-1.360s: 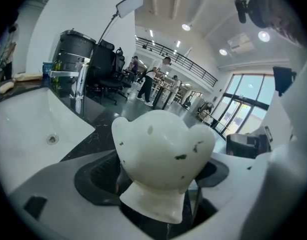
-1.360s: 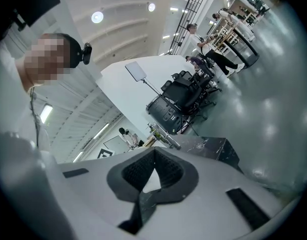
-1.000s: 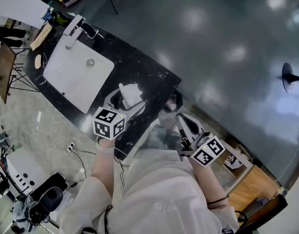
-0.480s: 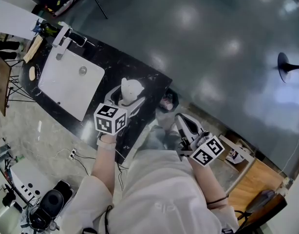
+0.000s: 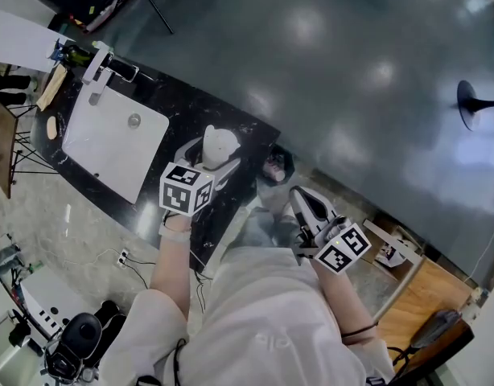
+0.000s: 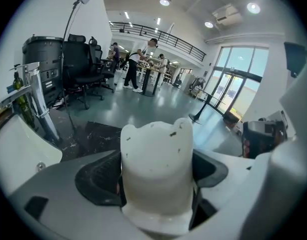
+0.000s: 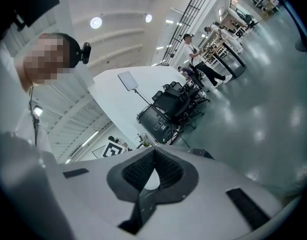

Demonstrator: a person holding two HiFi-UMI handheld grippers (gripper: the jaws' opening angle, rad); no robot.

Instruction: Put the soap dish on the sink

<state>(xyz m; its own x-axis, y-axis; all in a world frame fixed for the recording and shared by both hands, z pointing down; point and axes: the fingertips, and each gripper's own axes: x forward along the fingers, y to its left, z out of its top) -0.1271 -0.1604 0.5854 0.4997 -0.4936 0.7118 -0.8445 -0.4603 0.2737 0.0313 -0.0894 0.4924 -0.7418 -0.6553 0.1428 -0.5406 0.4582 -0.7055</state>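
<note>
Left gripper [image 5: 208,164] [image 6: 156,181]: I am holding it over the counter's end farthest from the faucet, its jaws clamping the dish from both sides.
Dish [image 5: 219,145] [image 6: 156,159]: white, with a wavy rim and a few dark specks. It is sitting between the left gripper's dark pads [image 6: 101,176] and standing up out of them. It is hanging above bare counter just beside the sink, not over the basin. I cannot tell whether it is touching the counter.
Right gripper [image 5: 299,198] [image 7: 152,166]: I am carrying it close to my body, off the counter's near edge and well apart from the dish. Its jaws are meeting at the tips and gripping nothing.
Counter [image 5: 207,107] [image 6: 93,134]: black stone with white veining, running diagonally across the head view.
Sink [image 5: 110,147] [image 6: 18,146]: a white rectangular basin set into the counter, its drain [image 5: 133,121] showing near the faucet side.
Faucet [image 5: 98,61] [image 6: 36,96]: chrome, standing at the sink's far edge, toward the counter's far end.
Floor [image 5: 351,71]: glossy grey, reflecting the ceiling lights beyond the counter's far edge.
</note>
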